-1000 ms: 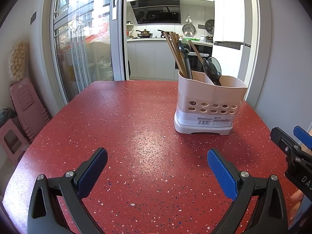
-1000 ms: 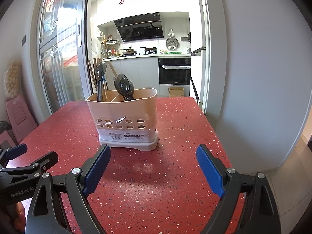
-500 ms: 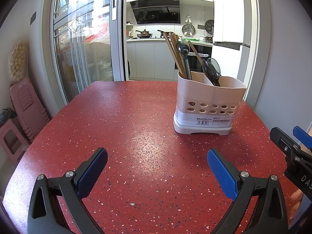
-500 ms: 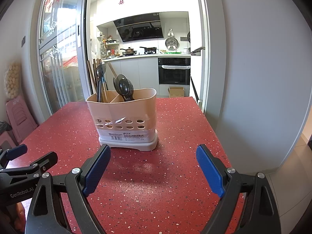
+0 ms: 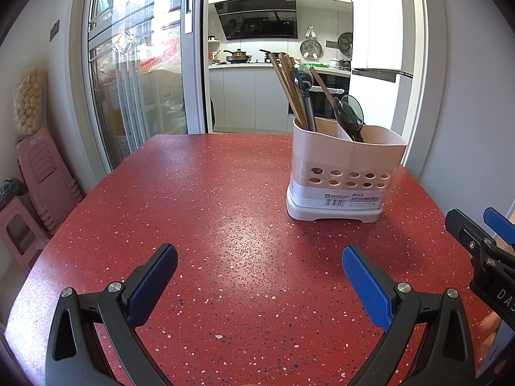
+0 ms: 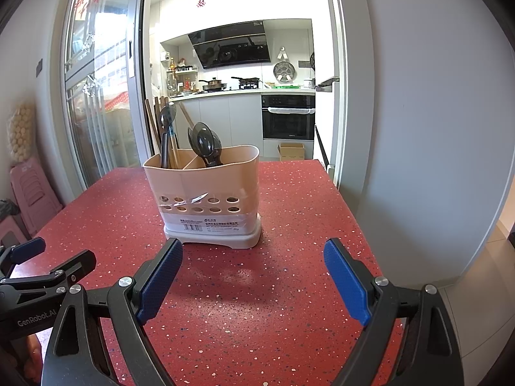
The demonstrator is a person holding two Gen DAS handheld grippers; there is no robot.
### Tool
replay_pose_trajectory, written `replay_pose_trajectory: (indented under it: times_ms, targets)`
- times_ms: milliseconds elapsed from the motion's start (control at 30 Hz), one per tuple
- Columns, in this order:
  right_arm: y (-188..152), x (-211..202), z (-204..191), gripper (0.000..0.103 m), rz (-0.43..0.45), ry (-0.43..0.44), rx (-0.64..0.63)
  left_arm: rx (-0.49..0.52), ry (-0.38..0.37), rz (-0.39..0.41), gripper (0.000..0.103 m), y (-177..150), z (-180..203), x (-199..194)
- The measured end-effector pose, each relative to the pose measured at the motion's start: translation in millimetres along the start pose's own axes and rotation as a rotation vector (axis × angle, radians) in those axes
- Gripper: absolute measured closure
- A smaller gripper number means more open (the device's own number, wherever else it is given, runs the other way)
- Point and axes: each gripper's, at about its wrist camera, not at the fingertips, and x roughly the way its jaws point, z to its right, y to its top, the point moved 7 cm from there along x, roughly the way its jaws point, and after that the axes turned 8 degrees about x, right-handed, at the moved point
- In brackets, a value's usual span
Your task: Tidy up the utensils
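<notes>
A pale pink utensil holder (image 5: 344, 177) stands upright on the red speckled table (image 5: 209, 209), right of centre; it also shows in the right wrist view (image 6: 206, 199). Its left compartment holds wooden chopsticks (image 5: 286, 83) and a dark spoon (image 5: 302, 80); the right compartment holds dark spoons (image 5: 349, 115). My left gripper (image 5: 259, 276) is open and empty, hovering over the table short of the holder. My right gripper (image 6: 252, 273) is open and empty, just in front of the holder.
The table's right edge (image 6: 354, 218) runs close to a grey wall (image 6: 418, 128). Pink stacked stools (image 5: 42, 173) stand at the left. A sliding glass door (image 5: 138, 74) and a kitchen (image 5: 257, 64) lie beyond the far edge.
Both views have shifted very slightly; the holder sits a touch higher in the frames. Both grippers stay open and empty.
</notes>
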Motion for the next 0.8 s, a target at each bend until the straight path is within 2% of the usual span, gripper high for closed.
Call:
replay_pose_trajectory:
  times_ms: [800]
  targets:
    - [-0.4,-1.3,-3.3,0.012,-0.001,0.005,-0.001,-0.016,-0.013,-0.002,0.000,-0.3,0.3,-0.3]
